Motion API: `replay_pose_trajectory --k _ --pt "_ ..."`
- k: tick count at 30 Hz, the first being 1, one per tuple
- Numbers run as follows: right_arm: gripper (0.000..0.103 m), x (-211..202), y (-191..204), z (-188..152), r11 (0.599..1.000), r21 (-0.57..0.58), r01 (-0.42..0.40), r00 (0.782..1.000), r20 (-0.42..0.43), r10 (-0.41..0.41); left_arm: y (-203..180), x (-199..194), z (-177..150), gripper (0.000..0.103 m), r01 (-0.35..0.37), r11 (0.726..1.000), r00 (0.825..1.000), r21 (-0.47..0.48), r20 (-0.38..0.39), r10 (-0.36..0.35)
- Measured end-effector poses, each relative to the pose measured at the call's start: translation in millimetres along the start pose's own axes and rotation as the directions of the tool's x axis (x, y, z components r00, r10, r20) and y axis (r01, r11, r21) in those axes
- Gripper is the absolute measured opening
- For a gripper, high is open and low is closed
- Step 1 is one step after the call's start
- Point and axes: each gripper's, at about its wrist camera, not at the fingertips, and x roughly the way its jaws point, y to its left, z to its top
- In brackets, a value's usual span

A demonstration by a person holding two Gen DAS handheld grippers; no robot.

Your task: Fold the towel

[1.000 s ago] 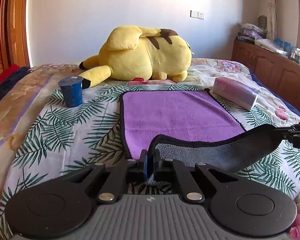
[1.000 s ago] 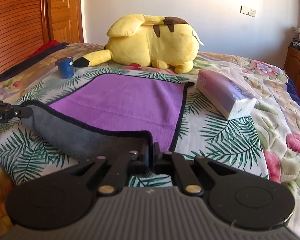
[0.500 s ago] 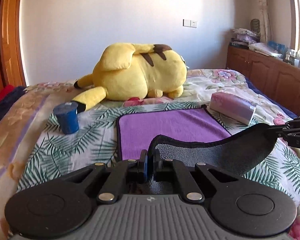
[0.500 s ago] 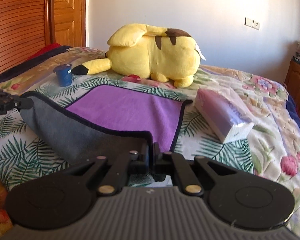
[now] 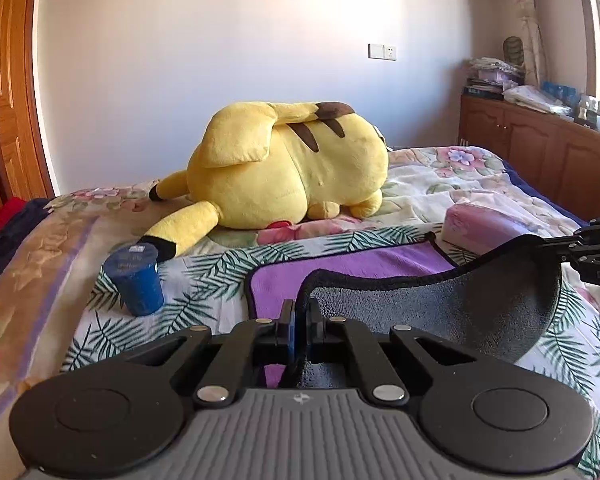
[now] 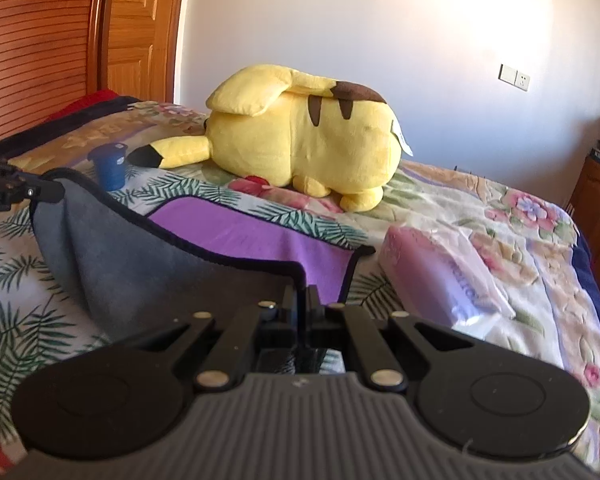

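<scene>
The left tool (image 5: pixel 299 322) has its two fingers pressed together on the black-bound edge of the towel (image 5: pixel 432 312), pinching one near corner. The right tool (image 6: pixel 303 312) is likewise closed tight on the other near corner, the hem passing between its fingers. From each view the opposite tool shows at the frame's side, its tip at the lifted hem.

Between the two tools the towel's near edge hangs lifted off the bed (image 6: pixel 500 216), showing its grey underside as a sagging band, while the purple upper face beyond lies flat on the palm-leaf sheet. The far right corner of the towel points toward a pink tissue pack (image 6: pixel 440 276) that lies just beside it, toward the bed's right edge; whether the two touch is hard to tell through the fisheye.

A blue cup (image 5: pixel 134 282) stands upright on the sheet near the towel's far left corner, apart from the towel and toward the bed's left edge. Behind it, across the far part of the bed, a large yellow plush toy (image 5: pixel 288 176) lies face down, its black-tipped ear reaching close to the cup.

Past the bed's right edge stands a wooden cabinet (image 5: pixel 540 152) with clutter on top. A wooden door (image 6: pixel 140 28) stands beyond the bed's left side, and a white wall (image 5: pixel 220 60) with a switch plate closes the far end.
</scene>
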Motion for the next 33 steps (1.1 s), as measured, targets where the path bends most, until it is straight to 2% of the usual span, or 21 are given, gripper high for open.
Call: replay_pose_trajectory --k 17,33 --pt "0.004 43 -16 26 0.998 -0.043 0.035 0.998 0.047 -0.033 10 44 21 0.005 -0.025 1.0 0.999 0.014 0.02 0.025" --pt "0.004 82 -26 32 0.993 -0.067 0.1 0.994 0.051 -0.097 10 83 42 0.005 -0.059 0.997 0.998 0.043 0.035 0.058"
